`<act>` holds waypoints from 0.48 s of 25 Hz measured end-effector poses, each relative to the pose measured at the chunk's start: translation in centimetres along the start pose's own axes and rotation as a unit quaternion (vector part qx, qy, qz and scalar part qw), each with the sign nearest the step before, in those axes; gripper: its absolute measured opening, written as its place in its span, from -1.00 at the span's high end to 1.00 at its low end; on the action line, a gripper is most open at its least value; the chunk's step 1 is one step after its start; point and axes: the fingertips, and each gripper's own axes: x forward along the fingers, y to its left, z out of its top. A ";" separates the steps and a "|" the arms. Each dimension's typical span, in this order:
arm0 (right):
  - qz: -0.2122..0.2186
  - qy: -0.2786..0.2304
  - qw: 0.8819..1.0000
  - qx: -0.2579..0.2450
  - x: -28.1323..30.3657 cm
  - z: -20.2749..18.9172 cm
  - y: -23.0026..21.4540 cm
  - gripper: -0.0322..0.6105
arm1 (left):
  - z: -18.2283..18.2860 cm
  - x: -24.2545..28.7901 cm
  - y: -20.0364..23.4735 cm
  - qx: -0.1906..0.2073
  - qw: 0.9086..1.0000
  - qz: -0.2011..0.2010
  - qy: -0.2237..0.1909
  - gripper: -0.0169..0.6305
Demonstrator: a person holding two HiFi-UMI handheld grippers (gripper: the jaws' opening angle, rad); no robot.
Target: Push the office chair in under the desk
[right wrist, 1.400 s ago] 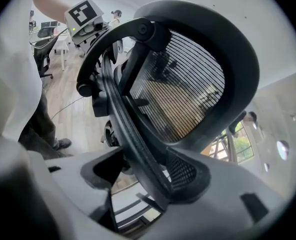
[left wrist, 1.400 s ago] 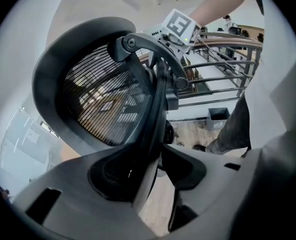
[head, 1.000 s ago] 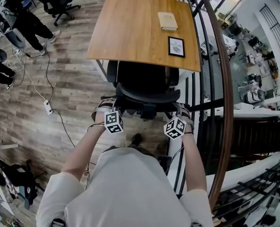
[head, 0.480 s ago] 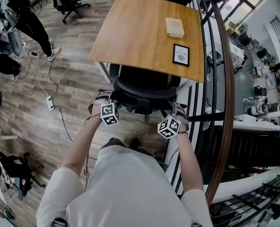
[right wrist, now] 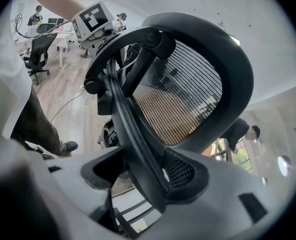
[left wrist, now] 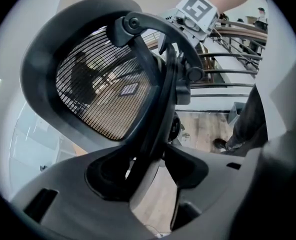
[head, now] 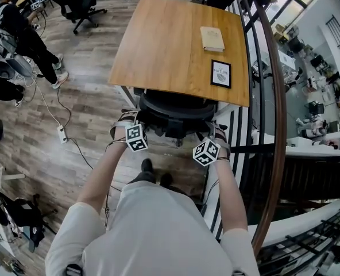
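Observation:
A black mesh office chair (head: 176, 111) stands with its seat under the near edge of the wooden desk (head: 170, 45); only its backrest top shows in the head view. My left gripper (head: 132, 121) is at the backrest's left side and my right gripper (head: 216, 133) at its right side. In the left gripper view the backrest's frame bar (left wrist: 160, 109) runs between the left gripper's (left wrist: 148, 171) jaws, which have just been opening; floor shows beside the bar. In the right gripper view the frame bar (right wrist: 133, 134) lies between the right gripper's (right wrist: 138, 179) jaws, against one jaw, with a gap on the other side.
A book (head: 212, 38) and a framed card (head: 220, 73) lie on the desk. A curved wooden handrail with dark bars (head: 276, 125) runs close along the right. A power strip and cable (head: 61, 133) lie on the floor at left. A person (head: 26, 33) and another chair (head: 81, 4) are far left.
The chair has rolled further under the desk, so less of its seat and back shows. Both grippers moved with it toward the desk, and the person's feet stepped forward.

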 end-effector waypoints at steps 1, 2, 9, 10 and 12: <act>-0.001 0.000 1.000 0.000 0.3 0.2 -0.4 0.11 | 0.0 0.3 0.4 0.000 1.000 -0.001 -0.002 0.28; -0.003 0.000 1.000 0.000 0.6 0.3 -1.0 0.11 | 0.1 0.6 0.9 0.000 1.000 -0.001 -0.005 0.28; -0.002 0.006 1.000 0.008 3.3 2.0 -3.4 0.11 | -0.3 2.2 4.6 0.006 1.000 0.004 -0.013 0.28; -0.002 0.007 1.000 0.010 3.6 2.2 -3.7 0.11 | -0.3 2.4 5.0 0.006 1.000 0.004 -0.014 0.28; -0.003 0.009 1.000 0.012 4.3 2.5 -4.4 0.11 | -0.4 2.8 5.9 0.007 1.000 0.008 -0.016 0.28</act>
